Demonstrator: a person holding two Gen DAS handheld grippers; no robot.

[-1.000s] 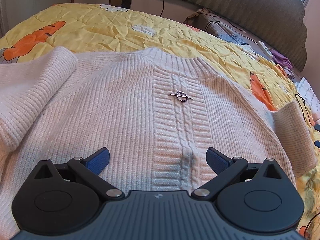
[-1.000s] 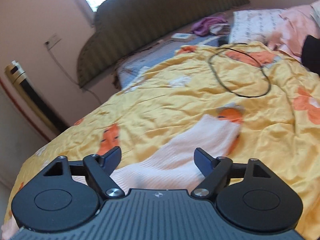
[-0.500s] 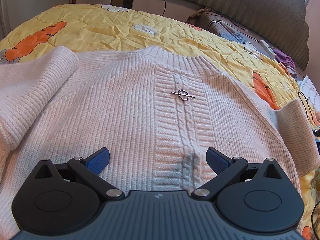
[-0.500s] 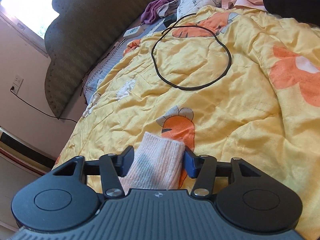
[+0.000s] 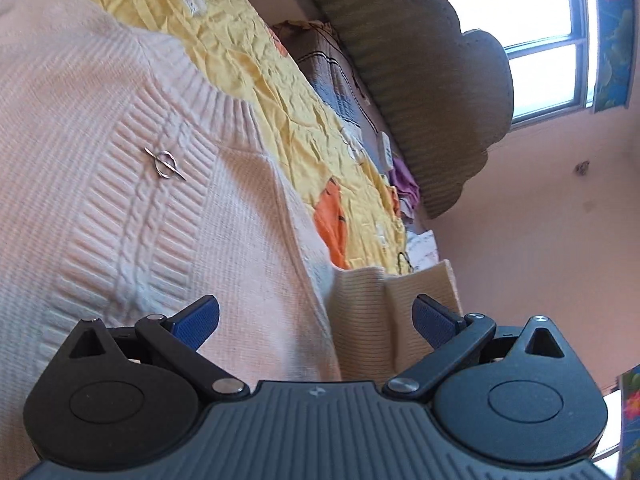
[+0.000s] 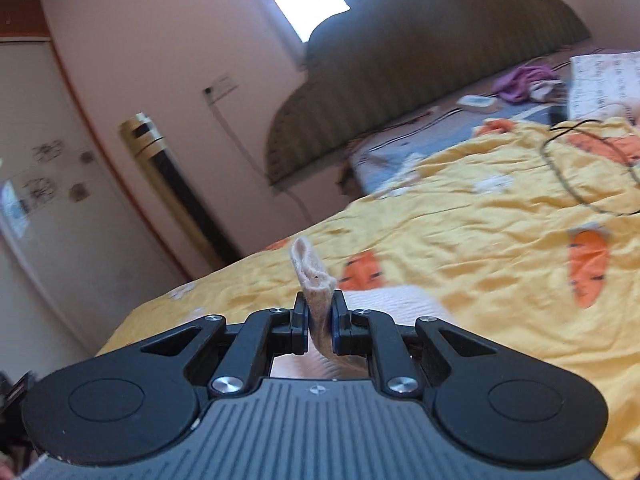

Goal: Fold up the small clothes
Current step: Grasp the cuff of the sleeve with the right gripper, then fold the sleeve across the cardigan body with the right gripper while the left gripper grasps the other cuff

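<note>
Yellow quilt (image 6: 480, 240): right gripper (image 6: 320, 318), open a second ago, now pinches sweater (image 5: 120, 160) cuff (image 6: 310, 270), ready to fold inward; left gripper (image 5: 316, 318) open.

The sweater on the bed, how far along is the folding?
Barely begun. Done: the sweater lies spread front-up on the yellow quilt. In hand: the right gripper is shut on the sleeve cuff, lifted off the quilt; the left gripper hangs open over the body. Left: every fold.
</note>
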